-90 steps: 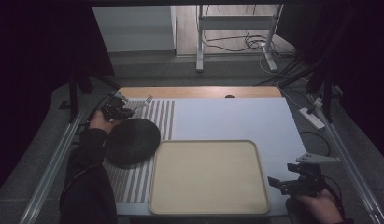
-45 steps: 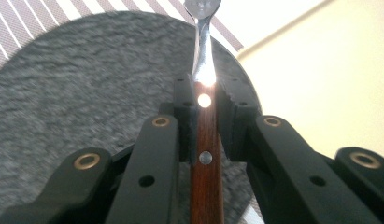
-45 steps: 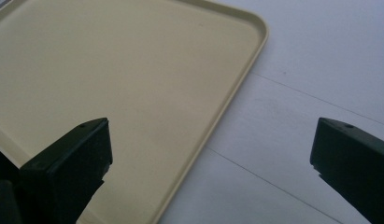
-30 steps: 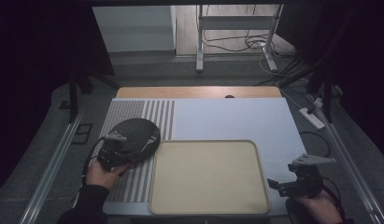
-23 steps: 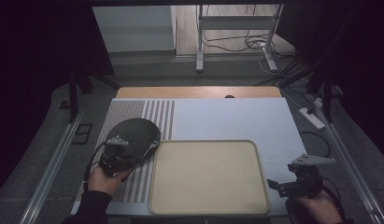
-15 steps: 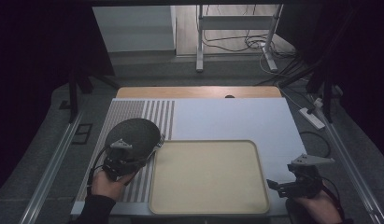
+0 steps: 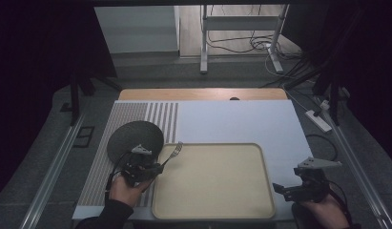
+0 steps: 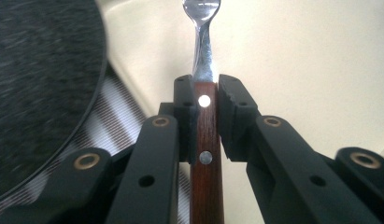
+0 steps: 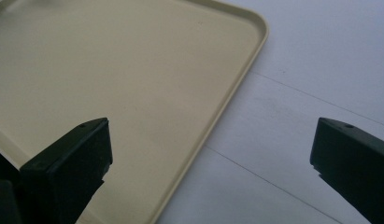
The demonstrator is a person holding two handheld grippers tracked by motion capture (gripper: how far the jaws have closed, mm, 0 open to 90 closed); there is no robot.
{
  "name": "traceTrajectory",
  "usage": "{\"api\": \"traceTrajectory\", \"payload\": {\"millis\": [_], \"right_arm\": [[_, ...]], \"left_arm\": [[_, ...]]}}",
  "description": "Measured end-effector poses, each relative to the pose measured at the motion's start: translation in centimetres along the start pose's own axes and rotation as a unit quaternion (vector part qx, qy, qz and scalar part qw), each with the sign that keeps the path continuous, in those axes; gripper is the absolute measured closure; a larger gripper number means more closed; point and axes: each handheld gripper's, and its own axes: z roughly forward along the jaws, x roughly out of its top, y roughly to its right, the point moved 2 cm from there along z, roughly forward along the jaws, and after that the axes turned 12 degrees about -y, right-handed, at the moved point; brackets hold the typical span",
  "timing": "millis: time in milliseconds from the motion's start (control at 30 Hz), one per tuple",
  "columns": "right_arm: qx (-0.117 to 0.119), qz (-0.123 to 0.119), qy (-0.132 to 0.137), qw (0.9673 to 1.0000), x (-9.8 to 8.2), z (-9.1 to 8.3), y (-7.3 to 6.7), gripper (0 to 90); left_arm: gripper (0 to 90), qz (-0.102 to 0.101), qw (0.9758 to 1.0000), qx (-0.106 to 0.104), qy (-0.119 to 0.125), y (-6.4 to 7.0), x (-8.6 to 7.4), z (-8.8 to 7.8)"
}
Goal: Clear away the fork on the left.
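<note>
I keep the left gripper (image 7: 155, 168) clamped on the fork (image 8: 203, 135), lower it level onto the tray (image 7: 260, 191); right gripper (image 7: 285, 189) idles open.

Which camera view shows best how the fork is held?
The left gripper view: the fork has its wooden handle clamped between the two black jaws of the left gripper, metal neck pointing over the beige tray. The high view shows it small, its tines at the tray's left rim.

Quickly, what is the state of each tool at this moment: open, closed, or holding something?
Left tool: closed on the wooden-handled metal fork, held over the beige tray.
Right tool: open, holding nothing.
</note>
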Motion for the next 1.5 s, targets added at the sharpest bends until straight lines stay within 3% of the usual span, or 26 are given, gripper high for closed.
{"api": "traceTrajectory", "payload": {"millis": [133, 400, 600, 667, 767, 833, 867, 900, 1033, 1133, 1300, 1500], "right_arm": [[0.0, 0.0, -0.001, 1.0, 0.0, 0.0, 0.0, 0.0], [0.001, -0.001, -0.001, 1.0, 0.0, 0.0, 0.0, 0.0], [0.003, -0.002, 0.001, 1.0, 0.0, 0.0, 0.0, 0.0], [0.003, -0.002, 0.002, 1.0, 0.0, 0.0, 0.0, 0.0], [0.004, -0.002, 0.001, 1.0, 0.0, 0.0, 0.0, 0.0], [0.003, -0.002, 0.001, 1.0, 0.0, 0.0, 0.0, 0.0], [0.003, -0.002, 0.001, 1.0, 0.0, 0.0, 0.0, 0.0], [0.004, 0.0, 0.001, 1.0, 0.0, 0.0, 0.0, 0.0], [0.004, 0.0, 0.0, 1.0, 0.0, 0.0, 0.0, 0.0], [0.005, 0.0, 0.001, 1.0, 0.0, 0.0, 0.1, 0.0], [0.006, 0.0, 0.001, 1.0, 0.0, 0.0, 0.1, 0.0], [0.007, 0.001, 0.001, 1.0, 0.0, 0.0, 0.1, 0.0]], "left_arm": [[77.9, 0.008, 0.9999, -0.006, -0.006, 1.0, 0.8, 1.2], [77.8, 0.02, 0.9995, 0.002, -0.024, 2.4, 1.9, 3.9], [76.6, 0.042, 0.9971, 0.022, -0.06, 2.9, 1.8, 5.8], [69.1, 0.049, 0.9974, 0.023, -0.049, 3.0, 2.0, 5.8], [69.1, 0.066, 0.9972, 0.03, -0.016, 3.3, 2.6, 5.0], [77.4, 0.087, 0.9959, 0.024, -0.001, 3.6, 2.9, 4.8], [80.9, 0.087, 0.9959, 0.024, -0.001, 3.6, 2.9, 4.8], [83.5, 0.11, 0.9938, 0.011, -0.007, 4.0, 3.3, 5.1], [86.0, 0.137, 0.9896, 0.015, -0.04, 4.4, 3.4, 6.6], [87.2, 0.132, 0.9896, 0.017, -0.055, 4.1, 3.4, 7.1], [87.5, 0.095, 0.9934, 0.029, -0.057, 2.8, 3.4, 6.7], [87.5, 0.051, 0.9961, 0.039, -0.061, 1.0, 3.2, 6.0]]}}
